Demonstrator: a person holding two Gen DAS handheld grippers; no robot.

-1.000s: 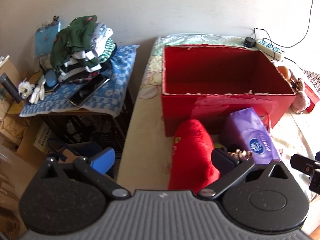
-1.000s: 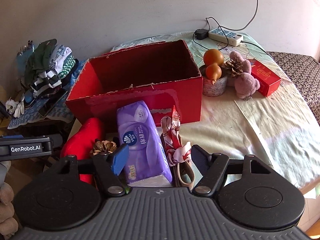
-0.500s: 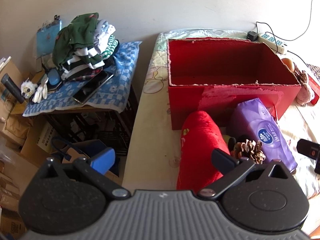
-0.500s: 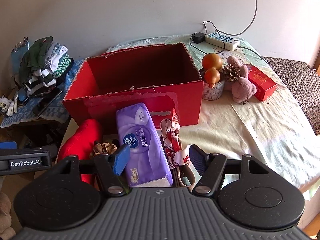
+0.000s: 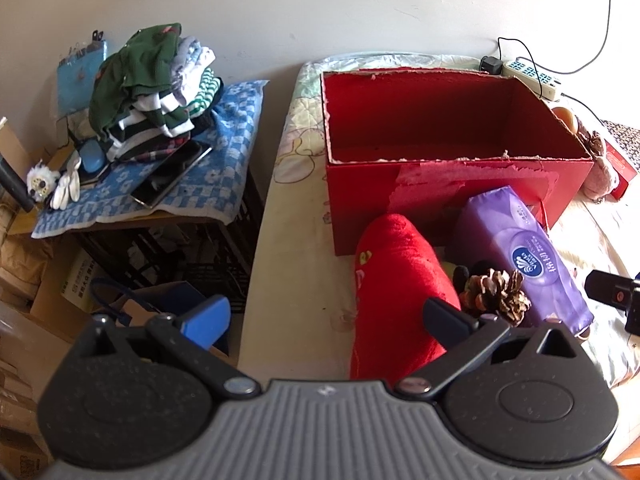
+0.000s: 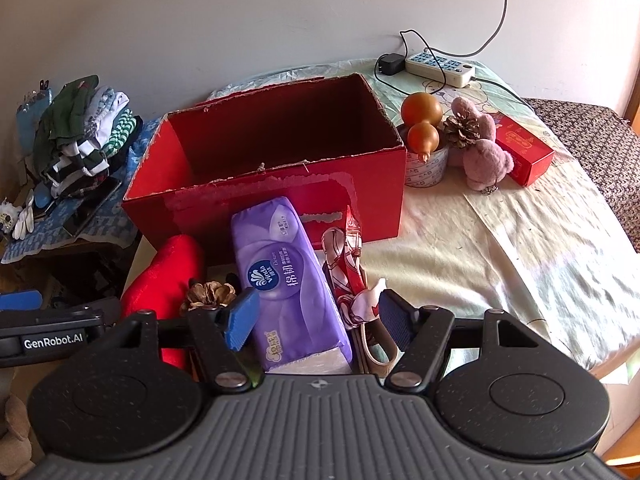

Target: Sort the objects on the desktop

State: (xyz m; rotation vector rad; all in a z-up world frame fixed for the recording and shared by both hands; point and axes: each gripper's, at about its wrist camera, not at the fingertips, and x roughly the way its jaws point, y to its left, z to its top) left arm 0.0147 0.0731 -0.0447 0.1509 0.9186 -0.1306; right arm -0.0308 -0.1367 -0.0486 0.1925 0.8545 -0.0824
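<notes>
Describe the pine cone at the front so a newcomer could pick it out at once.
Start at the big red box. In front of it a purple tissue pack lies beside a red plush. The pine cone sits between them, brown and scaly, unlike its soft neighbours.

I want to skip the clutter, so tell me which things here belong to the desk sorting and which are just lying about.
For the job:
red box
purple tissue pack
red plush
pine cone
red-and-white packet

Lying about:
pile of clothes
power strip
phone
</notes>
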